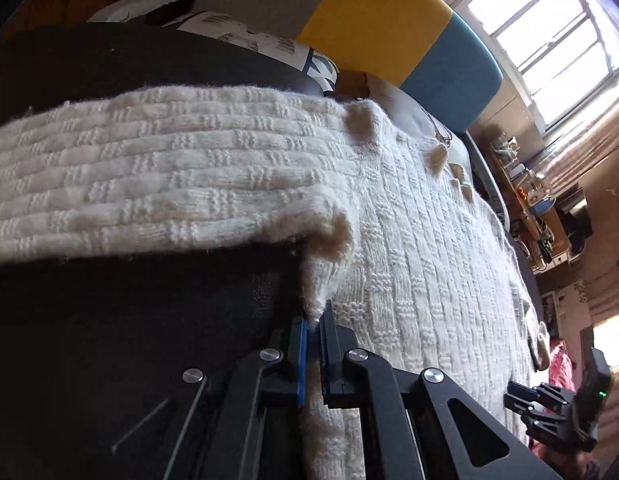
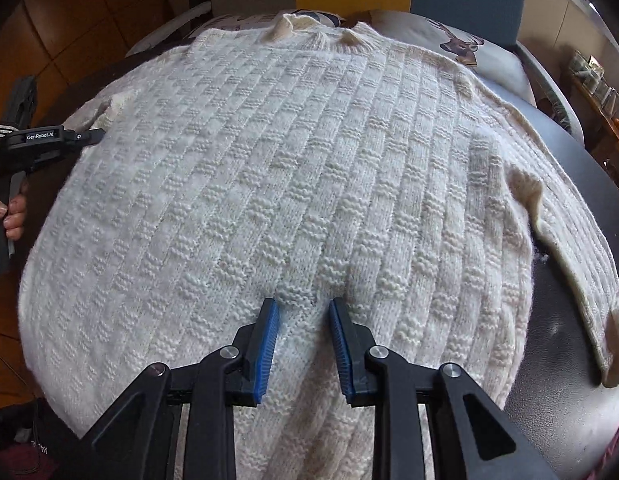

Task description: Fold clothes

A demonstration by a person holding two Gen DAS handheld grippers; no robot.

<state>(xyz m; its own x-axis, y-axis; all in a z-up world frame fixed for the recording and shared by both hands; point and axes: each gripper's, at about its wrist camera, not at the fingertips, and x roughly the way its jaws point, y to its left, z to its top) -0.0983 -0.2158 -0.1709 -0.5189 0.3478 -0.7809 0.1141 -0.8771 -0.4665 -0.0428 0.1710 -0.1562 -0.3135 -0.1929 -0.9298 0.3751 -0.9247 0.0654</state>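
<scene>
A: What does your left camera show that the right one does not?

B: It shows your left gripper clenched on a point of the cream knit sweater, at the edge where the body meets the folded sleeve. You pinch the cloth between the blue pads. The right camera sees this gripper only from the side, at the left border of the sweater, with a hand on its handle.

A: And the right gripper?

B: Your right gripper has its jaws apart and pressed down on the sweater. A small ridge of knit stands between the pads. I cannot tell if they squeeze it.

A: Where does the sweater lie?

B: Flat on the dark round table, collar far from you, near the cushions.

A: Is there room at the edges?

B: On the right, the other sleeve lies on bare table. On the left, the knit reaches almost the rim.
</scene>
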